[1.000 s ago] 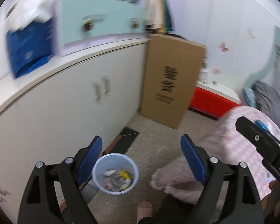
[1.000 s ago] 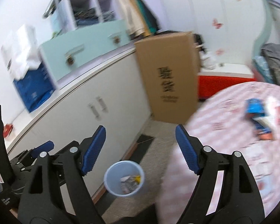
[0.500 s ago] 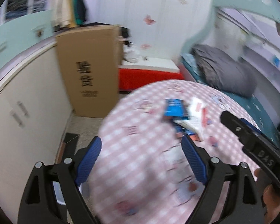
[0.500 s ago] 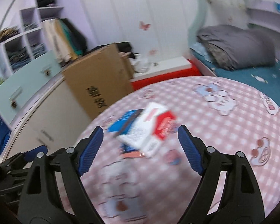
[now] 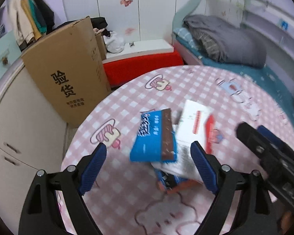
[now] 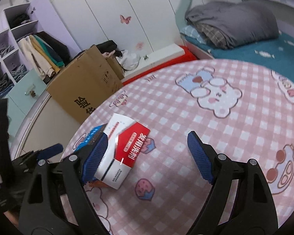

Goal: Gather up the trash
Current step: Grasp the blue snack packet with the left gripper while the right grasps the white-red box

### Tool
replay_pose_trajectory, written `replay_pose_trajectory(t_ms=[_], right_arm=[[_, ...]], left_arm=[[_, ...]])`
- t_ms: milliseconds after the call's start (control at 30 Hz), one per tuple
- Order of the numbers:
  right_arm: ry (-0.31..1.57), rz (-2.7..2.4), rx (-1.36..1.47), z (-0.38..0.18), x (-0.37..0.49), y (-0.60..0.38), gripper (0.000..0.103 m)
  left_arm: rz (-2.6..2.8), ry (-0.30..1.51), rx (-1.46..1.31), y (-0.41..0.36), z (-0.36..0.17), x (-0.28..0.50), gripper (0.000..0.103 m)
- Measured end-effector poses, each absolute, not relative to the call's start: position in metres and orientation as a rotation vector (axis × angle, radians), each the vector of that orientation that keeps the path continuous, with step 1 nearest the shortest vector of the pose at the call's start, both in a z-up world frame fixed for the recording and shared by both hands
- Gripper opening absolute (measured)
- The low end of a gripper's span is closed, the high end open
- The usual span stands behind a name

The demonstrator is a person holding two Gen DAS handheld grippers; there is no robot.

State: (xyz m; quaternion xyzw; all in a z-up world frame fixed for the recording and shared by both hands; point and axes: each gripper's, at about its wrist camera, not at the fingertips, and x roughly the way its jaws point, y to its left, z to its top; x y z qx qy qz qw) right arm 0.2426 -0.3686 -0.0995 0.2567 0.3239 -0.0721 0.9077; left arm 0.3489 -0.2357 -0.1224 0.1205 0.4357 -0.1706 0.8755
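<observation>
A small heap of empty cartons lies on the round table with the pink checked cloth (image 5: 127, 101). A blue and brown carton (image 5: 153, 137) lies on top, next to a white and red carton (image 5: 194, 125), with an orange-edged box (image 5: 172, 184) under them. My left gripper (image 5: 149, 168) is open and empty, just short of the heap. My right gripper (image 6: 147, 156) is open and empty, its left finger beside the white and red carton (image 6: 125, 148); the blue carton (image 6: 92, 135) peeks out behind. The right gripper also shows in the left wrist view (image 5: 264, 152).
A tall brown cardboard box (image 5: 68, 78) stands on the floor left of the table against white cabinets (image 5: 19, 127). A red-sided platform (image 5: 141, 64) and a bed with a grey blanket (image 5: 221, 39) lie beyond the table. Shelves with clothes (image 6: 13, 58) stand at the left.
Both grippers have swung right and up from the floor bin by the cabinets to the table. The cartons now sit close in front of the open fingers.
</observation>
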Motion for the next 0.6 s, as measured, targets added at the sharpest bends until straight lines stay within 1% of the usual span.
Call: replay_pose_trajectory(t_ms=[100, 133, 167, 200, 233, 300, 333, 400, 467, 533, 600], right_arm=[[0.666, -0.145, 0.518, -0.100, 0.242, -0.366, 0.082], [0.666, -0.142, 0.518, -0.100, 0.242, -0.366, 0.082], [0.669, -0.136, 0.517, -0.100, 0.243, -0.364, 0.082], [0.674, -0.130, 0.510, -0.100, 0.244, -0.362, 0.082], [0.677, -0.125, 0.503, -0.101, 0.245, -0.360, 0.082], [0.680, -0.121, 0.493, -0.100, 0.247, -0.357, 0.082], [0.686, -0.115, 0.481, -0.100, 0.248, -0.354, 0.082], [0.692, -0.097, 0.455, -0.100, 0.248, -0.347, 0.082], [0.707, -0.075, 0.420, -0.100, 0.250, -0.339, 0.082], [0.728, -0.062, 0.375, -0.103, 0.252, -0.327, 0.082], [0.752, -0.037, 0.321, -0.103, 0.256, -0.312, 0.082]], left_arm=[[-0.392, 0.934, 0.218, -0.237, -0.129, 0.361, 0.085], [-0.404, 0.948, 0.204, -0.236, -0.132, 0.364, 0.083], [-0.413, 0.950, 0.189, -0.235, -0.133, 0.365, 0.077], [-0.438, 0.951, 0.159, -0.231, -0.134, 0.366, 0.054], [-0.457, 0.964, 0.126, -0.227, -0.134, 0.367, 0.049], [-0.484, 0.979, 0.085, -0.219, -0.133, 0.367, 0.048], [-0.488, 0.970, 0.081, -0.217, -0.133, 0.365, 0.045], [-0.480, 0.958, 0.058, -0.208, -0.132, 0.363, 0.025], [-0.483, 0.950, -0.016, -0.192, -0.128, 0.360, 0.022], [-0.465, 0.933, -0.033, -0.182, -0.125, 0.356, 0.017], [-0.456, 0.914, -0.046, -0.169, -0.121, 0.350, 0.014]])
